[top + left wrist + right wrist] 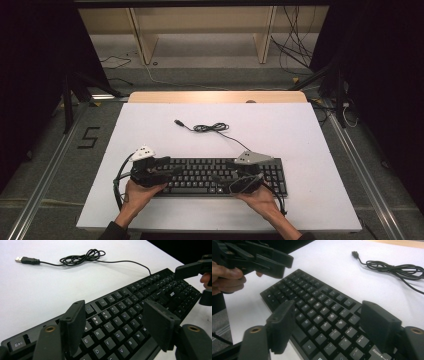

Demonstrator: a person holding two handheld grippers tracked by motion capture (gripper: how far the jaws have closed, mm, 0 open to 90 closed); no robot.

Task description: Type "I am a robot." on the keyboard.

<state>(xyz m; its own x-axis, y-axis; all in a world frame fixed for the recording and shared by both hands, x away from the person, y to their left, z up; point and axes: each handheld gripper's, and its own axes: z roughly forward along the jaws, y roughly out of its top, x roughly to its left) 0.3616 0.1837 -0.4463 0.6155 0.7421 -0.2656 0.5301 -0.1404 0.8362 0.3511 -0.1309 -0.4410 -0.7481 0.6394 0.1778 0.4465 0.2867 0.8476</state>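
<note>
A black keyboard [210, 175] lies along the near part of the white table top [150, 130]. Its thin cable [210, 128] runs back to a loose coil and ends in a USB plug [178, 122]. My left gripper [172, 172] hovers over the keyboard's left end, jaws open above the letter keys [113, 312] with nothing between them. My right gripper [220, 179] is over the right half, jaws open wide above the keys [328, 312] and holding nothing. The two grippers point toward each other. The coil [82, 257] and plug [27, 260] lie beyond the keyboard [130, 302].
A wooden strip [215, 96] borders the table's far edge. Beyond it are a floor with loose cables [295, 55] and a pale shelf frame [200, 30]. Dark stand legs [67, 100] rise at both sides. Bare white surface lies behind the keyboard around the coil.
</note>
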